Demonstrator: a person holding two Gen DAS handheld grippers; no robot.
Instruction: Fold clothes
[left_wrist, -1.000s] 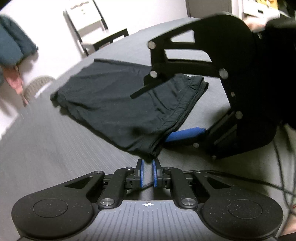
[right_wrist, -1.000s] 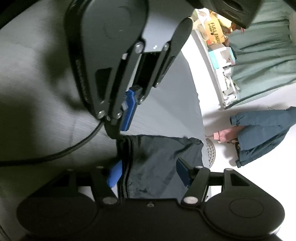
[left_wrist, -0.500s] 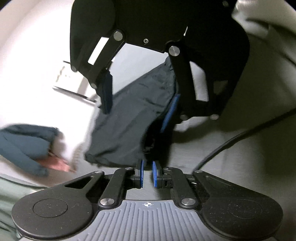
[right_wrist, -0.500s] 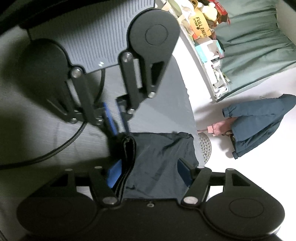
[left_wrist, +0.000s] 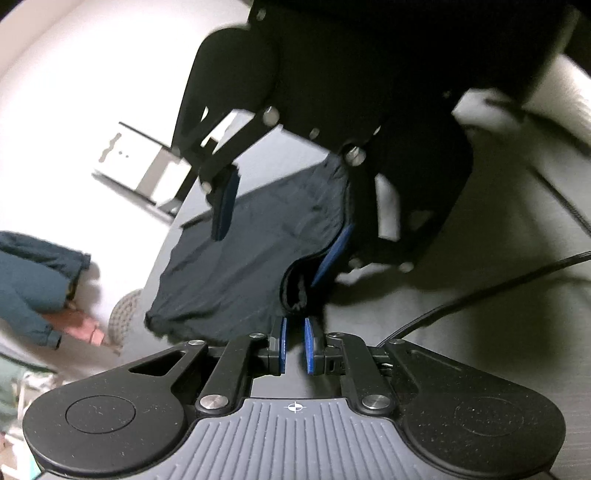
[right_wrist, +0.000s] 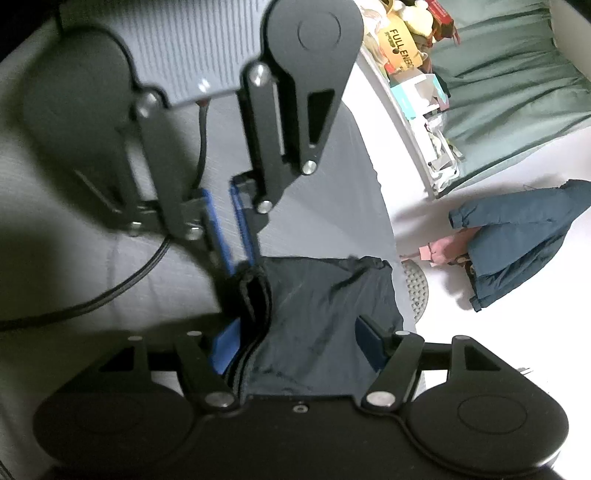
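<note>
On the grey tabletop (left_wrist: 517, 325), a dark navy garment (left_wrist: 240, 266), lying flat, one thick folded edge bunched up at the near corner.

Over to the right tool (right_wrist: 295, 328): spread wide, straddling that folded edge, one blue pad just outside the hem, the other over the flat cloth. Nothing pinched yet. Seen again from the left wrist view (left_wrist: 277, 232), hanging above the garment with pads well apart.

Now the left tool (left_wrist: 294, 332): pads drawn close but with a slim gap, nothing visible between them, tips just short of the bunched corner. From the right wrist view (right_wrist: 238, 258), pointing down at that same corner; contact hard to judge through the blur.

Beyond the tabletop's (right_wrist: 314, 221) far edge, a round woven basket (right_wrist: 415, 291), only its rim and side on show, contents impossible to tell. Near it, a blue jacket (right_wrist: 517, 236) with something pink beside it. Up on a white shelf (right_wrist: 413, 122), open boxes (right_wrist: 417, 88) crammed with small clutter too blurred to name, plus a yellow lettered box (right_wrist: 400, 51).
</note>
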